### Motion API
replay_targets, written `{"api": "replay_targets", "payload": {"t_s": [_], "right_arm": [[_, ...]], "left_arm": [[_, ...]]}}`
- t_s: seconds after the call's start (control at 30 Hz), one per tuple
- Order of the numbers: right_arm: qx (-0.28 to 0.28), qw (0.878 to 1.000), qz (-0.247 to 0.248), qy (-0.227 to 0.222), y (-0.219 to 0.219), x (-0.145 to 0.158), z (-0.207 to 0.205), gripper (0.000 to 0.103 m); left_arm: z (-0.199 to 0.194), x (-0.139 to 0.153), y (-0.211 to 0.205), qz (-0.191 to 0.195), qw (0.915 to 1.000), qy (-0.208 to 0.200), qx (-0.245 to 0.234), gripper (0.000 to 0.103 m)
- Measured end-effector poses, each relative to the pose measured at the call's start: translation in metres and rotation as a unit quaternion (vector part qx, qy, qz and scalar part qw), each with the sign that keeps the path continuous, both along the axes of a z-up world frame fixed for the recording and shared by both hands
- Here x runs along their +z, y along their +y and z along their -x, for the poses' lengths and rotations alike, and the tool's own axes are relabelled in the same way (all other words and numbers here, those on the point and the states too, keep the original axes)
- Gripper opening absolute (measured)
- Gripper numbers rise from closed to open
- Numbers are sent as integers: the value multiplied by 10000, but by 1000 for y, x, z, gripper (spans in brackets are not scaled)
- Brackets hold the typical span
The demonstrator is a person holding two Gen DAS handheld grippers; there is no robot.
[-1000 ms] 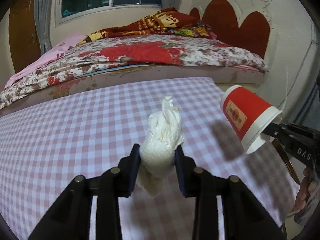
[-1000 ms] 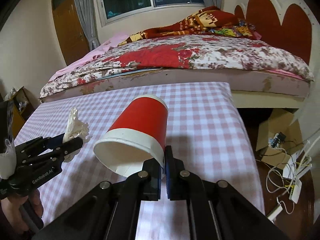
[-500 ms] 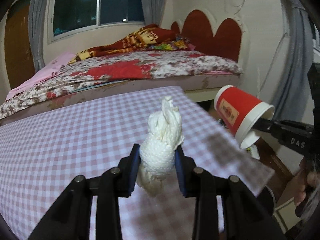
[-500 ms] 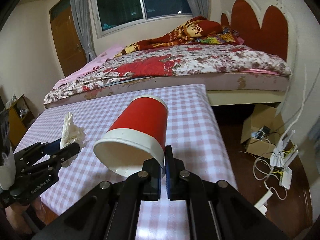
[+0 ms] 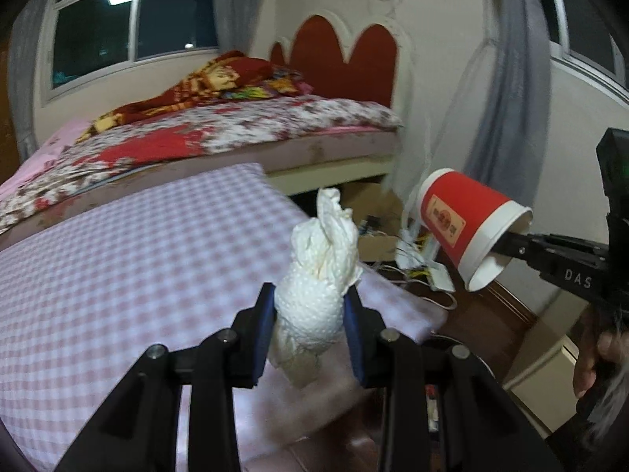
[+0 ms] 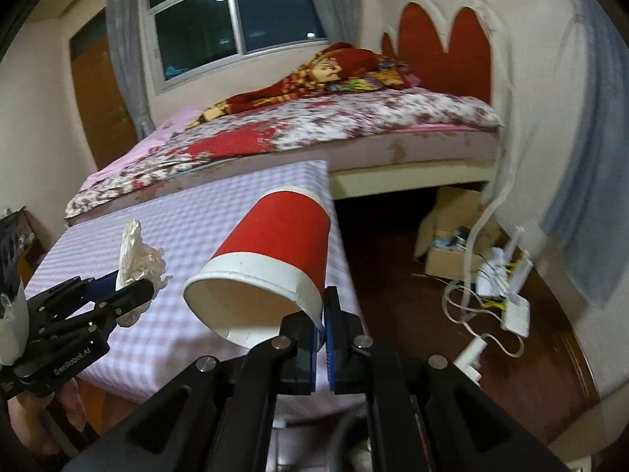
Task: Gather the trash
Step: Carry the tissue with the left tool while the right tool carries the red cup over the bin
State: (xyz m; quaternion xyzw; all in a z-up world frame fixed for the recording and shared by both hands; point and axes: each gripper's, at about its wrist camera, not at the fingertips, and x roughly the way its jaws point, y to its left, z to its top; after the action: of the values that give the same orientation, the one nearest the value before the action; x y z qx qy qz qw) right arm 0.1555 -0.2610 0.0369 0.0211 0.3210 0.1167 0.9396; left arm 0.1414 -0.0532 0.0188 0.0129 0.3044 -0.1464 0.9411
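The crumpled white paper napkin (image 5: 314, 275) sits pinched between the two blue pads of the left tool (image 5: 308, 312), its twisted top poking up above them; the jaws are drawn in only as far as the wad allows. Just to its right, the red paper cup with a white rim (image 6: 271, 251) hangs tipped on its side, mouth toward the holder, its rim wall nipped between the nearly touching pads of the right tool (image 6: 321, 328). Both pieces are in the air, over the right-hand edge of the desk with the pink-and-white checked cloth (image 6: 220, 200), the cup already out past the corner.

By my reckoning the picking-up is done: no other litter shows on the part of the cloth I can see. What is left is getting rid of the two items, and no bin or bag shows in either view, so I cannot tell where they are meant to go.

Beyond the desk is a bed with a red-flowered cover (image 5: 220, 133). On the dark wooden floor (image 6: 393, 275) to the right lie a cardboard box (image 6: 452, 244) and a tangle of white cables (image 6: 499, 291).
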Motion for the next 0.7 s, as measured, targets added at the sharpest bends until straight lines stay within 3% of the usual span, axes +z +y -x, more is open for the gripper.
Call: {"api": "replay_targets", "payload": {"t_s": [0.47, 0.7], "right_arm": [[-869, 9943, -12, 614, -102, -56, 51, 4], [-1171, 9870, 11, 1100, -136, -101, 62, 4]], "left_arm": [[22, -38, -104, -126, 9928, 456, -1103, 35], [27, -79, -140, -287, 9841, 936, -1480, 35]]}}
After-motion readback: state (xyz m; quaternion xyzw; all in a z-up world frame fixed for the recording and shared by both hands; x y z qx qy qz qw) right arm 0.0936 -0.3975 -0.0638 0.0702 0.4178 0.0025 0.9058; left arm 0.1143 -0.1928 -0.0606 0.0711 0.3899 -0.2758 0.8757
